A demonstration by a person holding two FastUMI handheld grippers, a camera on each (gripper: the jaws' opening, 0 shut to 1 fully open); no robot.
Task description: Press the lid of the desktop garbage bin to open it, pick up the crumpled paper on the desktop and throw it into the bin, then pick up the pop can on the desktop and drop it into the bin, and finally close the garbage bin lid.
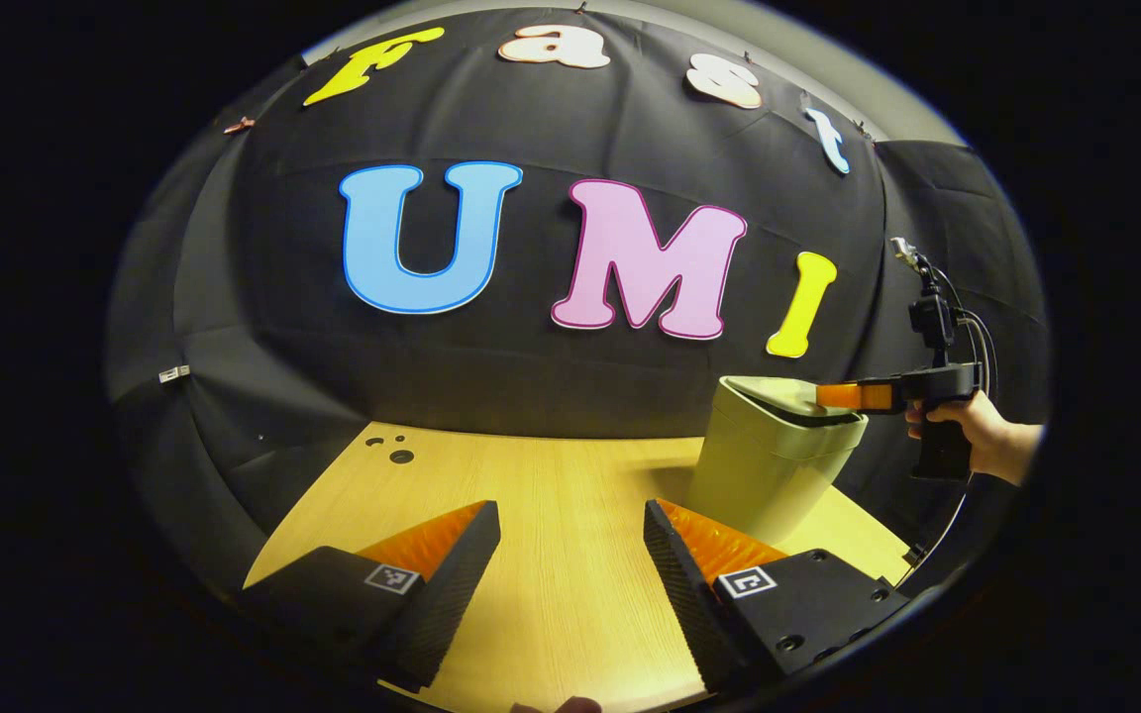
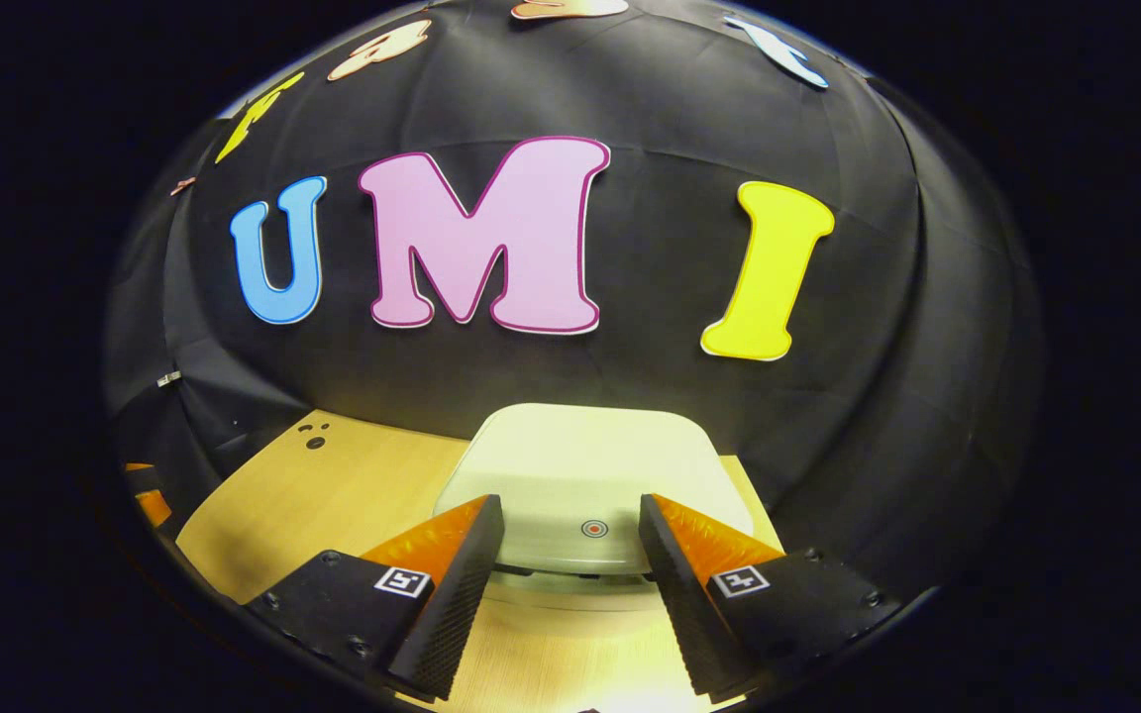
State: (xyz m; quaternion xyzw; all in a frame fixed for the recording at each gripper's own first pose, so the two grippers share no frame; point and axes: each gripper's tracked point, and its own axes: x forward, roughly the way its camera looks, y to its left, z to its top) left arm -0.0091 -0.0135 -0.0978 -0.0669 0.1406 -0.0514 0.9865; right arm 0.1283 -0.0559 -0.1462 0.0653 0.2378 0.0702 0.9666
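A pale green desktop bin stands on the right part of the wooden table. In the right gripper view its rounded lid lies just ahead, with a small red dot near the front edge. My right gripper is open, its fingertips on either side of that dot and level with the lid's front edge. In the left gripper view the right gripper reaches over the bin's top from the right. My left gripper is open over bare table, left of the bin, holding nothing.
A hand holds the right gripper's handle at the far right, with cables running down behind it. Small dark holes mark the table's far left corner. Black cloth walls close off the table's back and sides.
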